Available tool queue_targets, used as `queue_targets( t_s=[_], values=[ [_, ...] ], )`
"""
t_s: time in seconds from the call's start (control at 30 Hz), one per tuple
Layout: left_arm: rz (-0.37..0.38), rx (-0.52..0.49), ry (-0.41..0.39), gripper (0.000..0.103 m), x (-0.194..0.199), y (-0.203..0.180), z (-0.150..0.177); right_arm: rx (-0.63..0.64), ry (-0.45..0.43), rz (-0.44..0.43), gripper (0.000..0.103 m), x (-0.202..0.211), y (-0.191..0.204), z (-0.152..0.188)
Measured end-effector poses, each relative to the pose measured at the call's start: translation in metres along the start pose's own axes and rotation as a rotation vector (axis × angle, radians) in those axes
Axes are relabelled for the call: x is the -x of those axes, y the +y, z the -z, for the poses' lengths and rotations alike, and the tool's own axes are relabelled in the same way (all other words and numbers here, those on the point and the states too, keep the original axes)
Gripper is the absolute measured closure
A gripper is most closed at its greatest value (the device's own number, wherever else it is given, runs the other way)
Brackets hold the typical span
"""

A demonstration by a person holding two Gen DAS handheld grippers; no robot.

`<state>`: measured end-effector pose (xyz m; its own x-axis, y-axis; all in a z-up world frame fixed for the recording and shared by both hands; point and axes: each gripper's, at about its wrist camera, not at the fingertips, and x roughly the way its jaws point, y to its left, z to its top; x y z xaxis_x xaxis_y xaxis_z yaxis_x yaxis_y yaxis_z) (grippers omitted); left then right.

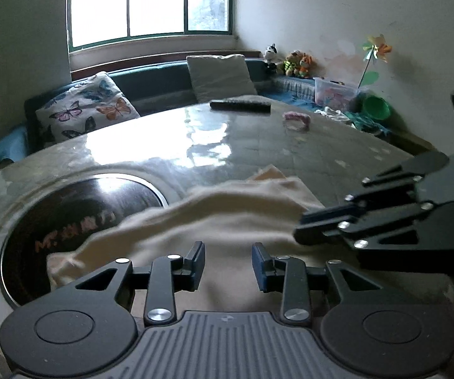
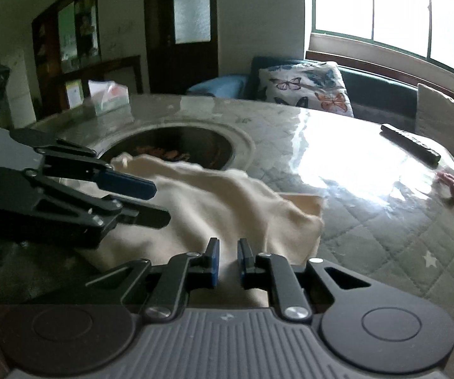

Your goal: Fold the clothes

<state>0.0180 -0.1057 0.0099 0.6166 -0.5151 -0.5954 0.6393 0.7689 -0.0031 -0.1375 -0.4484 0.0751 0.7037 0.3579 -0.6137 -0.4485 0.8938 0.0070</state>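
Observation:
A cream garment lies rumpled on the round table, one end over the dark round inset. It also shows in the right wrist view. My left gripper hovers over the garment's near edge with its jaws open and empty; it shows from the side in the right wrist view. My right gripper is just above the cloth with a narrow gap between its jaws, nothing visibly pinched; it shows in the left wrist view at the garment's right end.
The glass-topped table holds a black remote and a pink band at the far side, and a tissue box. A sofa with a butterfly cushion stands behind.

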Motion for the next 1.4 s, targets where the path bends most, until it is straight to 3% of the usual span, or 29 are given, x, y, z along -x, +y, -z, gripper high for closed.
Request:
queue_targets(
  t_s=[0.27, 0.43, 0.57, 0.77, 1.0, 1.17, 1.4],
  values=[
    [0.008, 0.037, 0.007, 0.067, 0.015, 0.002, 0.019, 0.051, -0.031, -0.006, 0.090, 0.008, 0.014, 0.002],
    [0.004, 0.054, 0.007, 0.067, 0.026, 0.009, 0.031, 0.066, -0.004, -0.029, 0.088, 0.003, 0.018, 0.007],
    [0.008, 0.077, 0.000, 0.067, 0.034, 0.016, 0.038, -0.025, 0.002, -0.016, 0.087, 0.008, -0.003, 0.008],
    [0.014, 0.098, 0.004, 0.064, 0.046, 0.020, 0.039, -0.027, -0.026, -0.018, 0.086, 0.016, -0.004, -0.002],
    [-0.011, 0.175, 0.003, 0.065, 0.056, 0.036, 0.046, -0.004, -0.019, -0.048, 0.085, -0.008, 0.012, -0.014],
    [-0.021, 0.213, 0.005, 0.064, 0.061, 0.045, 0.048, -0.018, -0.001, -0.015, 0.085, -0.015, 0.006, -0.009],
    [-0.039, 0.244, -0.019, 0.064, 0.056, 0.054, 0.033, -0.052, -0.027, 0.032, 0.085, -0.016, -0.009, -0.025]
  ],
)
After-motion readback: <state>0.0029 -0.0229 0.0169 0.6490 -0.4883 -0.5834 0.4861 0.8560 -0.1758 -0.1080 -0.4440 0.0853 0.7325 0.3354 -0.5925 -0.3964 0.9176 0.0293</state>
